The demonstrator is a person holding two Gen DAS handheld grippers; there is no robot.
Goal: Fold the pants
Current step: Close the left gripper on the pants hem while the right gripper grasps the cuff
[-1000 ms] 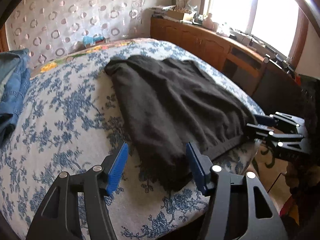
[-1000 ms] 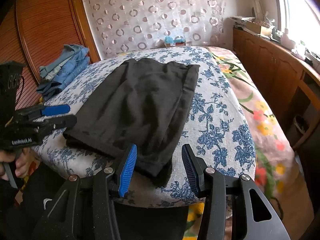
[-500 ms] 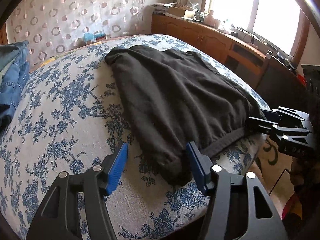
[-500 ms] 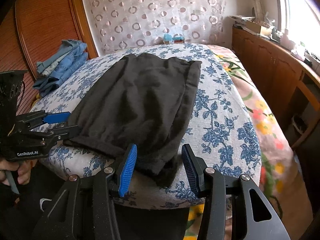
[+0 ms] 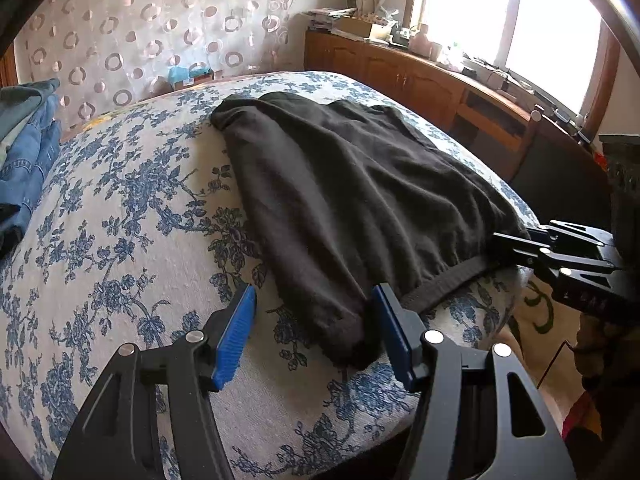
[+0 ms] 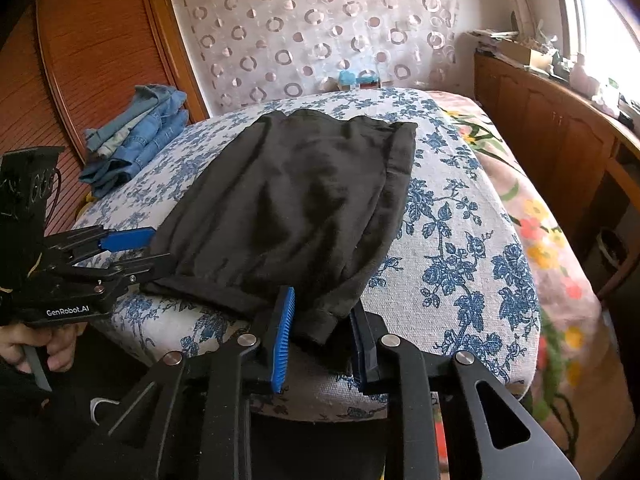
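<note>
Black pants [image 5: 340,200] lie flat on the blue-flowered bed cover [image 5: 120,220], waistband toward me. My left gripper [image 5: 316,296] stands open around the near left waist corner; the cloth rests against the right pad, and the left pad is clear of it. In the right wrist view the pants [image 6: 300,200] reach the bed's front edge. There the jaws of my right gripper [image 6: 322,304] are closing, and both pads touch the bunched right waist corner. Each gripper shows in the other view: the right gripper [image 5: 516,240] at the waistband's end, the left gripper [image 6: 160,248] held by a hand [image 6: 40,344].
A pile of folded blue jeans [image 6: 136,136] sits at the bed's far left corner, also seen in the left wrist view [image 5: 24,152]. A wooden cabinet [image 5: 420,80] with clutter runs under the window on the right. A wooden wardrobe door [image 6: 100,40] stands left.
The right gripper's jaws have narrowed onto the pants' right waist corner. The left gripper has kept its width and nearly its place around the left corner.
</note>
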